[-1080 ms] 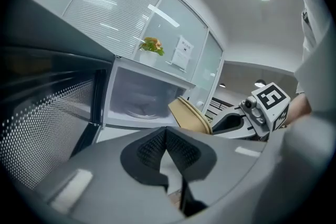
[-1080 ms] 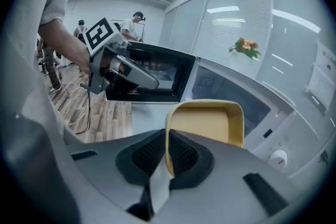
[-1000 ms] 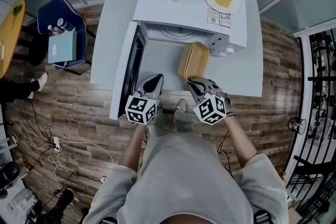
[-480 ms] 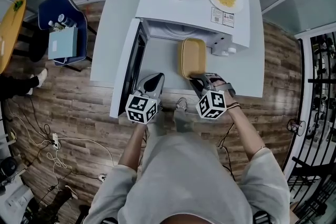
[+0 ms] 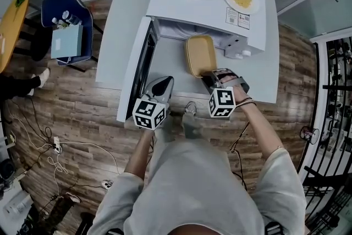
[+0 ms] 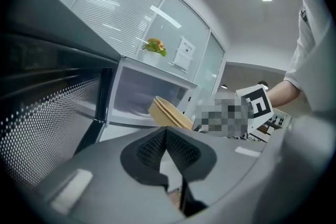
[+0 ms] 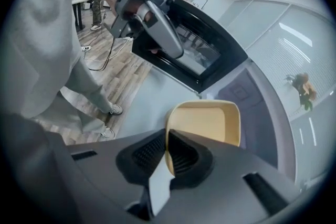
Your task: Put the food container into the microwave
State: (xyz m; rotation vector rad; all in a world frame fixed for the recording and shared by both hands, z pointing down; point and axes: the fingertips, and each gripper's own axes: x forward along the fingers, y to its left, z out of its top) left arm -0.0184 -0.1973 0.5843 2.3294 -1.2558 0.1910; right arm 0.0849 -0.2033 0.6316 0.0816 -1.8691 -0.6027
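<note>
Since the container is only pinched by its near rim, that's the bit I'd worry about. It's the yellow tray, open side up and roughly flat, hanging over the table right in front of the open microwave. Its far end is just at the mouth, so it's not inside yet as far as I can judge.

The right gripper has its jaws clamped on that rim, one pad inside the wall and one outside. With all the weight sticking out past a one-edge grip, the tray could droop or twist out. If it sags, the front lip could catch the cavity floor on the way in. It also sits close to the opening's right side, so drifting that way could clip the frame.

The left gripper is empty with its jaws pressed together, sitting beside the open door. A nudge there could swing the door inward.
</note>
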